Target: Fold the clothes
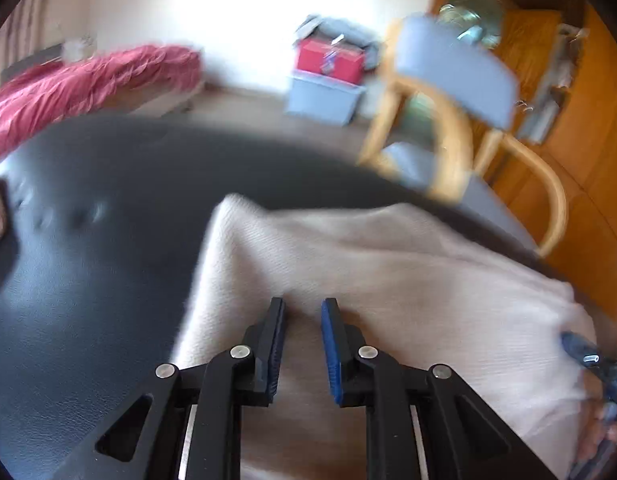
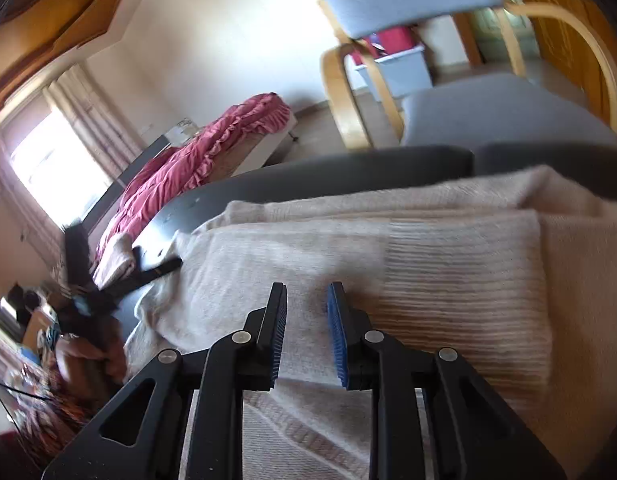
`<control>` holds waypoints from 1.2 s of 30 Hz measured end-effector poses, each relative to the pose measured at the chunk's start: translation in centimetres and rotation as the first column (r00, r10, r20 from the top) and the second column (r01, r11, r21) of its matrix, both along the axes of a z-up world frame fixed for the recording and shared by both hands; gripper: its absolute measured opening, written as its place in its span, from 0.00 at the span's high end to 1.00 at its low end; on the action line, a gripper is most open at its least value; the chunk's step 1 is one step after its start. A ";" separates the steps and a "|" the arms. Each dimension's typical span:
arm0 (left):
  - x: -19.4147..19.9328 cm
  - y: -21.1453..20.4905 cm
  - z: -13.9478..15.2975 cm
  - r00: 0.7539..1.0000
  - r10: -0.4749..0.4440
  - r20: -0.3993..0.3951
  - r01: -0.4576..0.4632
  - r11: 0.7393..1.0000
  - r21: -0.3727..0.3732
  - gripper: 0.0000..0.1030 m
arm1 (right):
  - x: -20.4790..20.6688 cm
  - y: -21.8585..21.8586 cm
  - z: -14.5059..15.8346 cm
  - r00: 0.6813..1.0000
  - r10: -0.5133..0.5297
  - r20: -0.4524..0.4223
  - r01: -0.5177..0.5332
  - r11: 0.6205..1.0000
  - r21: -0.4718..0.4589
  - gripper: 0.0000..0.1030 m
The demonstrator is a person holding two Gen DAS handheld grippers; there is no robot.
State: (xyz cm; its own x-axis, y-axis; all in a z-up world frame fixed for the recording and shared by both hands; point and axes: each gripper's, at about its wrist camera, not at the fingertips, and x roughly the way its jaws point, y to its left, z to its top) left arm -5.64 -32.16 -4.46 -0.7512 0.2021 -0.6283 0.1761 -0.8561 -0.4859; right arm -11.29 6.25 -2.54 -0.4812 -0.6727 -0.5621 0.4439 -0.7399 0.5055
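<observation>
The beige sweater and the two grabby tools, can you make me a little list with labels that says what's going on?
garment: beige knit sweater, partly folded, layers stacked
surface: dark padded top under the sweater
left gripper: open, empty, fingers just over the sweater
right gripper: open, empty, fingers over the ribbed part
behind: grey chair with wooden arms, red bedding
picture: blurry, so exact contact with the cloth cannot be told
</observation>
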 end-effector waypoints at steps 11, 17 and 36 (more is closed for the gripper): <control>-2.6 -1.2 -2.5 0.999 0.041 0.017 -0.042 0.997 0.058 0.97 | 2.0 -2.3 3.2 0.986 0.009 -0.164 0.008 0.994 0.105 0.78; -2.7 -0.6 -2.2 0.999 0.047 0.017 -0.047 0.998 0.044 0.97 | 0.9 -12.1 4.0 0.979 0.161 -0.127 -0.140 0.976 0.166 0.78; -0.7 -1.2 -2.6 0.998 0.054 0.024 -0.055 0.997 0.045 0.97 | -2.2 0.5 0.3 0.974 -0.227 0.022 0.224 0.971 0.089 0.93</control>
State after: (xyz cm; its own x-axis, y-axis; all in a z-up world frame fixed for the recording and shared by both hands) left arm -6.34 -33.40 -7.08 -0.7477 0.1901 -0.6362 0.2336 -0.8216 -0.5200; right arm -13.51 6.78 -2.29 -0.5959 -0.4980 -0.6300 0.2453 -0.8599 0.4477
